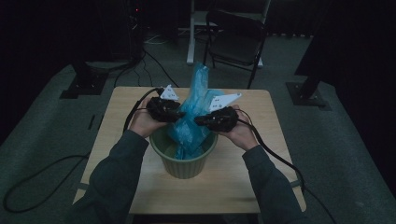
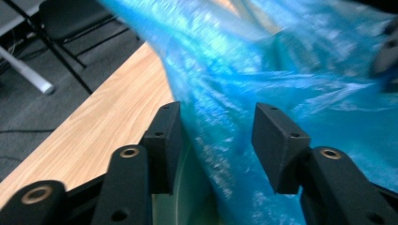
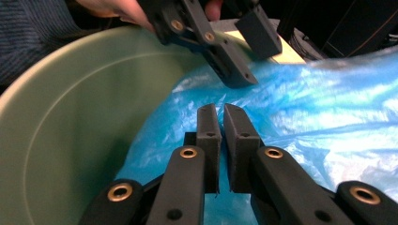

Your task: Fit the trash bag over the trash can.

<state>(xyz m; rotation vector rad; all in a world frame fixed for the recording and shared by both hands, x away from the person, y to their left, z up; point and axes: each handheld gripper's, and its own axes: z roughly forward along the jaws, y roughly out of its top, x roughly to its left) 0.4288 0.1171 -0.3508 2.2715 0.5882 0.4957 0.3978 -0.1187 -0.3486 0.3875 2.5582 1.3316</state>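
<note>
Lining the green waste bin point(image 1: 184, 163) with the blue plastic bag point(image 1: 191, 116) looks like the work in hand, and the bag is only partly in: its lower end sits inside the bin, its upper end sticks up above the rim toward the folding chair point(image 1: 236, 39).

- Your right gripper point(image 3: 221, 112) is pinched almost shut. Blue film lies all around the jaws, but I cannot tell whether any film is caught in the narrow slit between them. If nothing is, a pull will come away empty.
- Your left gripper point(image 2: 216, 140) stands wide, with bag film lying loosely between the jaws and neither pad pressing it. That side has no hold on the bag.
- Risk: with one doubtful pinch and one open gripper, the bag can slump back into the bin or slide off toward the wooden table point(image 1: 126, 116).
- Risk: thin film, hard pads. A sharp tug from the right could stretch or tear it.
- Risk: the bin stands free on the table. Dragging the film sideways over the rim could tip or shift it, since nothing holds it down.
- The two grippers are close together over the bin; mind they do not knock.
</note>
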